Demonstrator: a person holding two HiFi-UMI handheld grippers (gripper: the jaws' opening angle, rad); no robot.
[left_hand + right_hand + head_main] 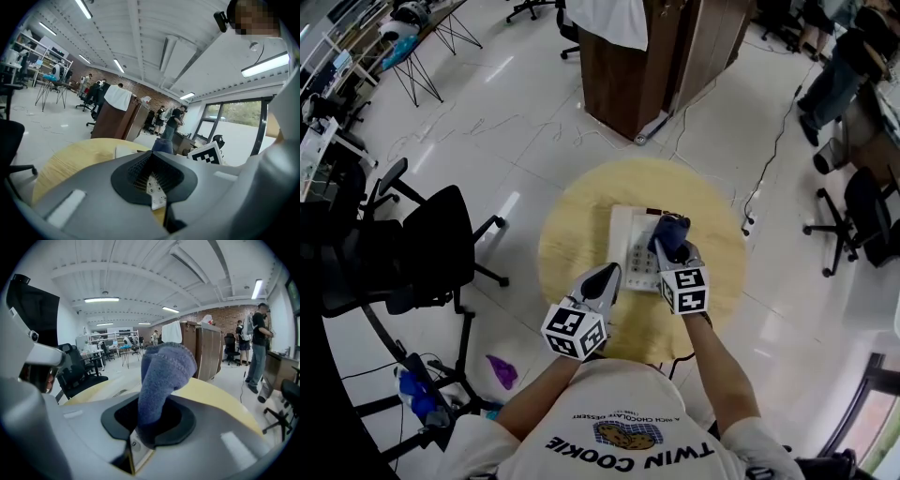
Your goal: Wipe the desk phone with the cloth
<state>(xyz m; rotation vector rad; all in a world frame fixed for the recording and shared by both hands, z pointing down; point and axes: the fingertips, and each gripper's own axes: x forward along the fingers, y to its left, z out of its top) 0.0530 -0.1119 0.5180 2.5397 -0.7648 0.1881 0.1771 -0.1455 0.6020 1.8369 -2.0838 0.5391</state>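
- The right tool (673,251) is clamped on a blue cloth (670,232), gripped low so that a rounded wad stands out past the jaws, which probably serves as the wiping pad.
- That wad rests on the white desk phone (628,228), which sits mid-way across the round wooden worktop (572,234), so the wiping looks under way.
- The left tool (605,278) has its jaws drawn together on nothing. Its tip is at the phone's near left edge, over the keypad (154,190), likely to steady the phone.
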